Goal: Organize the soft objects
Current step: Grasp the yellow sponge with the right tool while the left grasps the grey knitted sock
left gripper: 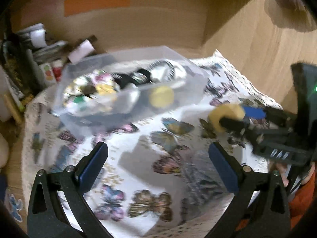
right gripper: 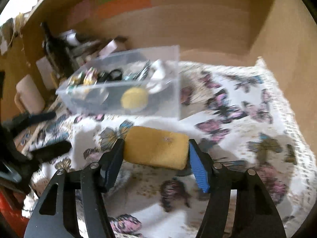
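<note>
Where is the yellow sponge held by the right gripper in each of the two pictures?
Left wrist view: the yellow sponge is at the right, pinched by the right gripper, above the butterfly cloth.
Right wrist view: it is at centre, between the fingers.
Shared landmark: the clear plastic box behind it.

Motion blur smears both my views. Contents of the clear bin (right gripper: 126,91) read only as colored smudges; I can't name them. Clutter (left gripper: 39,53) behind it is unreadable. The yellow sponge (left gripper: 225,117) is partly hidden behind the right gripper (left gripper: 233,119).
</note>
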